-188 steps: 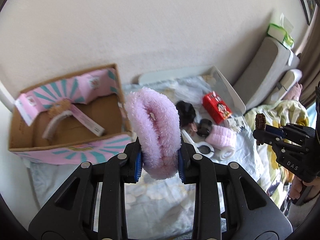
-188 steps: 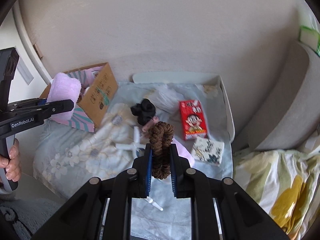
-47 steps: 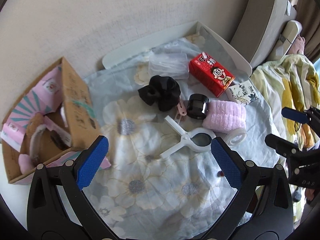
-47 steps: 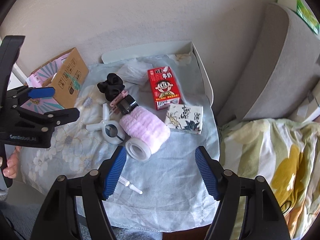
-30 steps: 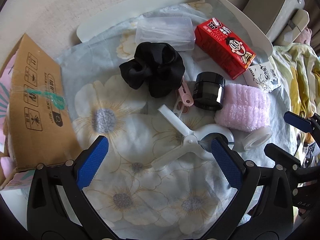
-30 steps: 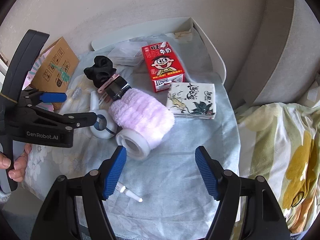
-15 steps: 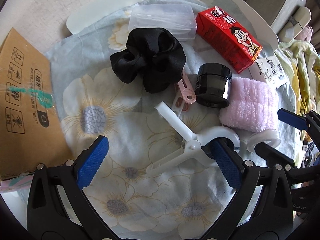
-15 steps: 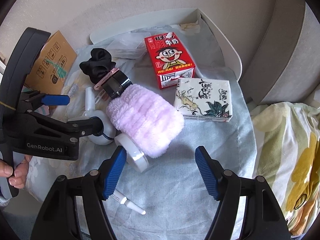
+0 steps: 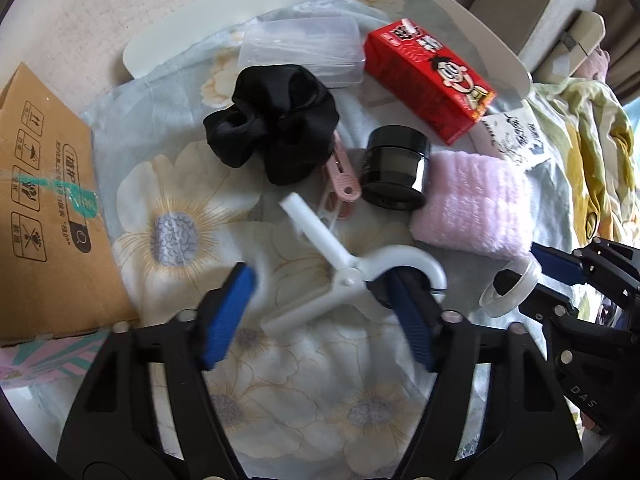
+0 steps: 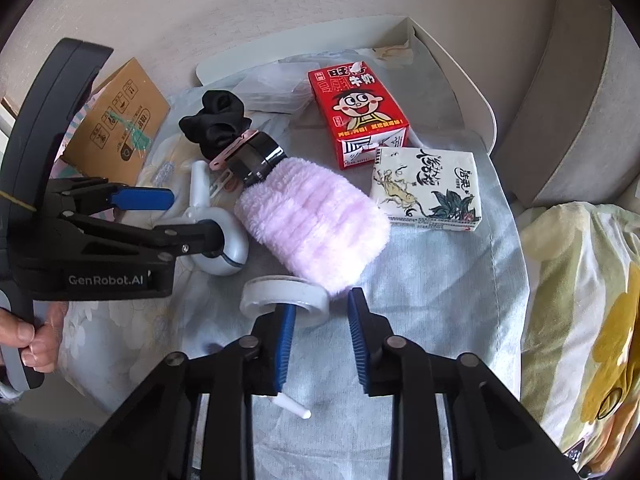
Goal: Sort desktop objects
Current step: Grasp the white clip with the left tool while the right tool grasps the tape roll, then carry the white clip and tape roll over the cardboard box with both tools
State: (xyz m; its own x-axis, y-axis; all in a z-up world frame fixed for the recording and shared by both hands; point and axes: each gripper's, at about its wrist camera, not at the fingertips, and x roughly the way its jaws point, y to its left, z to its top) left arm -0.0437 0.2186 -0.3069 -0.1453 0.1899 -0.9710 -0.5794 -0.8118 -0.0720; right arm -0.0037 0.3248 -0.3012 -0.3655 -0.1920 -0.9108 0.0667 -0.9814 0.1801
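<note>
Both grippers are pitched steeply down over the flowered cloth (image 9: 168,184).

Left gripper (image 9: 324,312): jaws have just been closing and stand half spread. The white plastic clip (image 9: 352,276) lies between them. The right pad is seen at the clip's ring end; the left pad stands clear of the handles. Contact cannot be confirmed, since the pads are blurred. In the right wrist view this gripper reaches in from the left, and a hand (image 10: 28,336) is wrapped round its grip at the near left edge.

Right gripper (image 10: 320,340): jaws have just been closing and are now narrow. One blue pad is set inside the clear tape roll (image 10: 286,300), the other outside its right wall, at the near end of the pink fluffy band (image 10: 312,224). Whether the wall is actually pinched cannot be told.

Other items on the cloth:
- Black scrunchie (image 9: 276,120), far centre, with a pink hair clip (image 9: 340,180) just beside it.
- Black jar (image 9: 394,168), touching the band's far end.
- Red milk carton (image 10: 356,108), far right; patterned tissue pack (image 10: 428,188) near it.
- Clear plastic case (image 9: 300,50), far, behind the scrunchie.
- Cardboard box (image 9: 48,208), at the left edge.
- Small white nozzle (image 10: 294,406), near, under the right gripper.
</note>
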